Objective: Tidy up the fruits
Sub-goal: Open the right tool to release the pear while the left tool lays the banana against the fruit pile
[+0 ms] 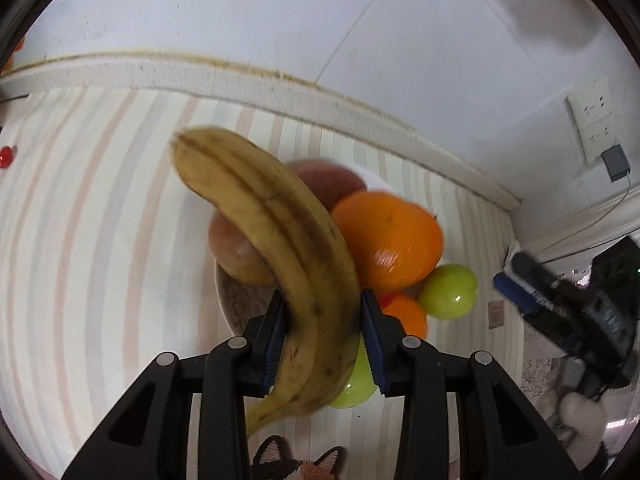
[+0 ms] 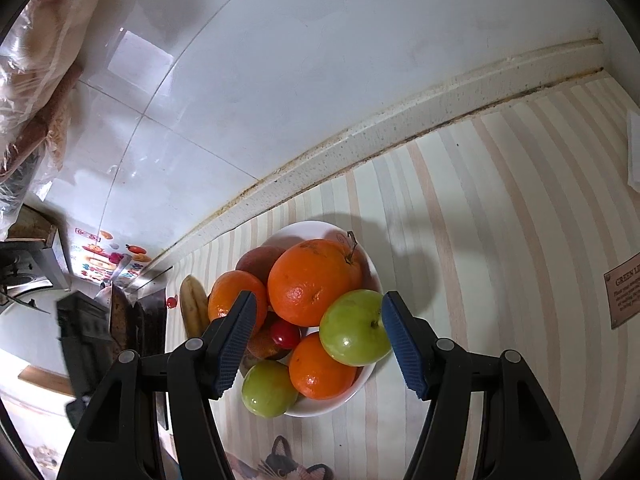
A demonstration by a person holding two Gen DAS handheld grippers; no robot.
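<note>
The counter (image 2: 500,216) has a pastel striped cover with a cat print (image 2: 288,464) at its near edge and a small brown label (image 2: 624,292) stuck on it, and it butts up against a grimy white tiled wall (image 2: 320,60). There's a double wall socket (image 1: 592,116) with a grey plug (image 1: 616,162) in it. A clear plastic bag (image 2: 36,80) hangs upper left, fruit stickers (image 2: 112,264) sit low on the tiles.

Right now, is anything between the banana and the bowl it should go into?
Yes. The bowl is already piled with oranges and green apples. The left gripper holds the banana above that pile.
</note>
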